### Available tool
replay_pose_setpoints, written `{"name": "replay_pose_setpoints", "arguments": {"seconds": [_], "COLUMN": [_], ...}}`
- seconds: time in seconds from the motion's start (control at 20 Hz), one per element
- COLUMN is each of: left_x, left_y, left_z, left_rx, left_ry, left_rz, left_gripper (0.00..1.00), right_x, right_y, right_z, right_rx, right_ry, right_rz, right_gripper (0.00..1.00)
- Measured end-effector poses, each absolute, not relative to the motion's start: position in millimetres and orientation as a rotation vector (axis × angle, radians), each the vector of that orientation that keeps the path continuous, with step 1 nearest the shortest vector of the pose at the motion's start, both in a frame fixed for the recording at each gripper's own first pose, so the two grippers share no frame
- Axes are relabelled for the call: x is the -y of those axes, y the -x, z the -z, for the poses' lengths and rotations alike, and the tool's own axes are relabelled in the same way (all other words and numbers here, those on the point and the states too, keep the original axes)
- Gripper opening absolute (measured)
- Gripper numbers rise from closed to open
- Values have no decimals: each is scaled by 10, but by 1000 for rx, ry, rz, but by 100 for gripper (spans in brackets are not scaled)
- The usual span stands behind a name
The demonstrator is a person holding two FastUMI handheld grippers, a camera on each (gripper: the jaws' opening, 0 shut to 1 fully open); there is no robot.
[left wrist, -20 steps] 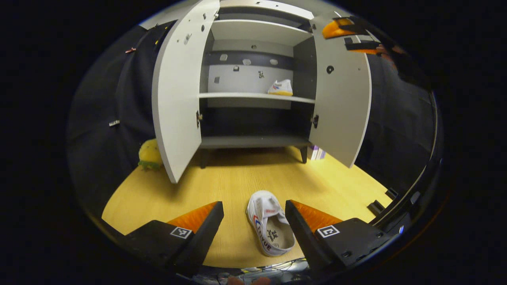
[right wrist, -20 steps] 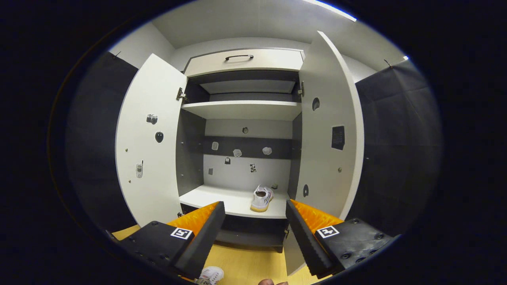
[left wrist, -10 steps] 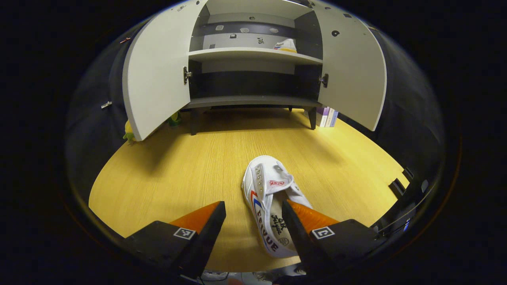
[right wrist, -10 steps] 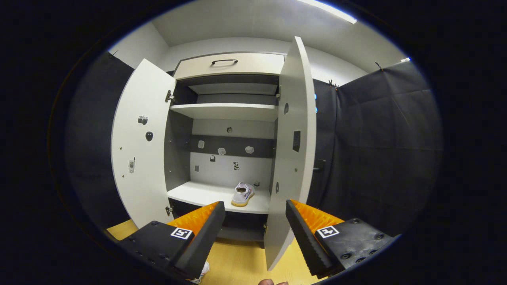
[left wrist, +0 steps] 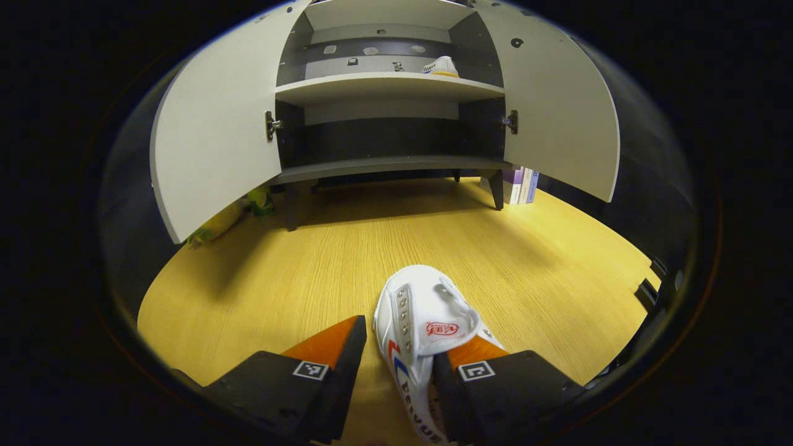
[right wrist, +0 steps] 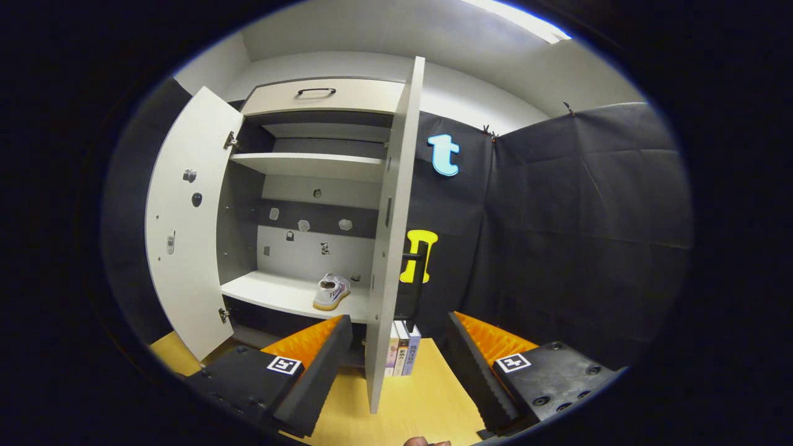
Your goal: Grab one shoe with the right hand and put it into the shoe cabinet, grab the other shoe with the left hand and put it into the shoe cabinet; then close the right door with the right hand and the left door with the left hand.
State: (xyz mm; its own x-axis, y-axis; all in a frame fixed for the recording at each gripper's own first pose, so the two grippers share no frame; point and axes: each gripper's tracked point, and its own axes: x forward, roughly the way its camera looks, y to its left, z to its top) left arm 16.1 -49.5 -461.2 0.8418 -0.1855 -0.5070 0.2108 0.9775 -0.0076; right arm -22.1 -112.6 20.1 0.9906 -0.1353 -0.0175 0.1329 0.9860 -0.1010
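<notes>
A white shoe (left wrist: 427, 316) lies on the wooden floor (left wrist: 297, 272), toe toward the shoe cabinet (left wrist: 384, 164). My left gripper (left wrist: 404, 348) is open and low over the shoe's heel end. Its right finger sits in the shoe's opening, and its left finger stands just outside the shoe's side wall. A second white shoe (left wrist: 441, 66) (right wrist: 331, 291) rests on the cabinet's middle shelf, at the right. Both doors stand open: the left door (left wrist: 210, 142) and the right door (left wrist: 557, 118). My right gripper (right wrist: 396, 322) is open and empty, facing the right door's edge (right wrist: 390, 248).
Several books (left wrist: 520, 184) (right wrist: 401, 356) stand on the floor beside the cabinet's right leg. A yellow-green plush toy (left wrist: 217, 223) lies behind the left door. A drawer with a dark handle (right wrist: 316, 93) tops the cabinet. Black cloth walls enclose the booth.
My left gripper has dropped onto the floor shoe and its fingers have narrowed around the shoe's side. My right gripper has swung right, from facing the shelves to facing the right door's edge.
</notes>
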Motion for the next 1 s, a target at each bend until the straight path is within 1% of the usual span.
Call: {"name": "replay_pose_setpoints", "arguments": {"seconds": [0.05,0.1,0.15,0.2,0.25,0.3,0.35,0.4,0.45,0.55,0.7,1.0], "left_x": [507,513,514,508,485,443,381,374,364,325,271,152], "left_y": [-181,-201,-210,-222,-250,-277,-270,-279,-291,-323,-344,-443], "left_z": [4629,4632,4649,4652,4678,4733,4786,4784,4787,4770,4692,4026], "left_rx": [-533,-536,-542,-548,-557,-582,-616,-632,-657,-692,-728,-656], "left_ry": [-47,-48,-49,-51,-57,-72,-93,-99,-90,-35,31,23], "left_rz": [212,207,201,194,182,165,147,151,155,160,148,105], "left_gripper": [57,56,48,46,41,39,29,22,17,11,9,8], "right_x": [1175,1213,1239,1249,1244,1237,1230,1216,1201,1175,1168,1294], "right_y": [229,240,249,247,250,247,234,226,218,204,193,164], "right_z": [-179,-166,-151,-144,-139,-131,-121,-114,-112,-119,-143,-79], "right_rx": [-30,-33,-38,-40,-40,-41,-43,-45,-44,-38,-30,-45], "right_ry": [104,113,122,129,134,136,136,133,131,125,107,51], "right_rz": [146,154,157,159,158,156,154,150,146,139,129,129], "right_gripper": [98,98,98,98,98,98,98,98,98,98,98,98]}}
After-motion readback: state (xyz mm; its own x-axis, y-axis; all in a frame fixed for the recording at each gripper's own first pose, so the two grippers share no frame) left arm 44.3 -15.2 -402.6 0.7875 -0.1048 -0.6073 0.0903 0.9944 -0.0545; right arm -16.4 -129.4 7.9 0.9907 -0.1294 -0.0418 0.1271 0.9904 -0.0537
